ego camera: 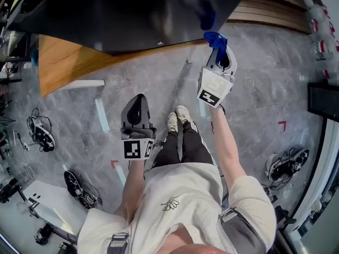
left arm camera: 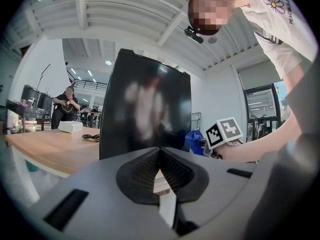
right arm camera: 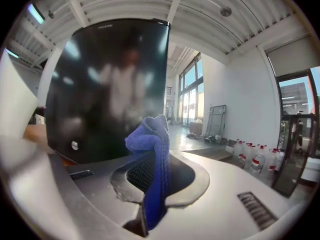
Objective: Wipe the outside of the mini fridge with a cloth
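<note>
Your right gripper (ego camera: 218, 51) is clamped on blue cloth (ego camera: 214, 38). Folded wad sticks out past jaws, right at glossy black door of mini fridge (ego camera: 132, 15), low near its right edge. Touching or just short: can't tell. Fridge stands on wooden table (ego camera: 63, 62). Your left gripper (ego camera: 137, 100) hangs well back, jaws together, nothing in them. Step, by my read: front face wipe — at or near start. Next: press cloth flat, sweep across door; sides and top likely remain.

Bright daylight, fisheye warp, blurred fridge (right arm camera: 107, 89) reflections.
</note>
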Tool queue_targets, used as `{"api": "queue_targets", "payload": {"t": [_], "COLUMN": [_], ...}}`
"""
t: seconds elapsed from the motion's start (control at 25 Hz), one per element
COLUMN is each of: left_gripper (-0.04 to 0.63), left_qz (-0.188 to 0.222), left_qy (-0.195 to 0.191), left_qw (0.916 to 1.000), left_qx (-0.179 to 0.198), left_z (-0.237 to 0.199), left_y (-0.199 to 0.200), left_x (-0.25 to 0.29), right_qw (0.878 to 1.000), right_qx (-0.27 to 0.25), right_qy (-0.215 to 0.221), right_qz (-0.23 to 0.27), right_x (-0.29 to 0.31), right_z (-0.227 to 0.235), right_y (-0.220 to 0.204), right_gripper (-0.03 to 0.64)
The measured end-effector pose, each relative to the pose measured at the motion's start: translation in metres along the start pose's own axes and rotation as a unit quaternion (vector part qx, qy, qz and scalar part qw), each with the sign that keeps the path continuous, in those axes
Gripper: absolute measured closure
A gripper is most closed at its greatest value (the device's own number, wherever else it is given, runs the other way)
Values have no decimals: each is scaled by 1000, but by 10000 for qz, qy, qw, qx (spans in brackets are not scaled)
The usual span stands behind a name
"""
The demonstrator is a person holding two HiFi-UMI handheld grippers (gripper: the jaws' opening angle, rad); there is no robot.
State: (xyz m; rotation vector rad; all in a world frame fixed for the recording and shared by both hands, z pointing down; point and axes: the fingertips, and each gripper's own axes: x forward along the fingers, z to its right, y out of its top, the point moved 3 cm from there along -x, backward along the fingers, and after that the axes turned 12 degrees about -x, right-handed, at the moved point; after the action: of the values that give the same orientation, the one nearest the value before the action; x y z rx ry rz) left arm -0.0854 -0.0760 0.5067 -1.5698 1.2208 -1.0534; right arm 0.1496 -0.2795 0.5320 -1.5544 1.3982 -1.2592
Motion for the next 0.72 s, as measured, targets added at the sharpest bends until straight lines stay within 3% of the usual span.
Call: {"api": "queue_targets", "payload": {"t": [0.24,0.4,0.56,0.72], "left_gripper": [591,591,591,591], "left_qz": [28,218,400,380], "left_qy": [288,852,1361,1741], "left_qw": [9996,9960,9871,9812], "left_qx": [20,-139,-743,-741], "left_z": [-17,-60,-111,-146], "left_y": [-16,-18,-30,-37], "left_x": [-26,-56,-90,-122], "right_qw": [9904,9757,9629,9564], "right_qx": [228,380,363,130], "right_qy": [1247,1947,2460,2709], "right_qz": [545,932,1047,1086], "right_x": [-35,-46,-52,-49], "right_z": [-101,-198,-292,-355], "right_y": [13,44,52,53], "right_gripper": [555,555,555,555]}}
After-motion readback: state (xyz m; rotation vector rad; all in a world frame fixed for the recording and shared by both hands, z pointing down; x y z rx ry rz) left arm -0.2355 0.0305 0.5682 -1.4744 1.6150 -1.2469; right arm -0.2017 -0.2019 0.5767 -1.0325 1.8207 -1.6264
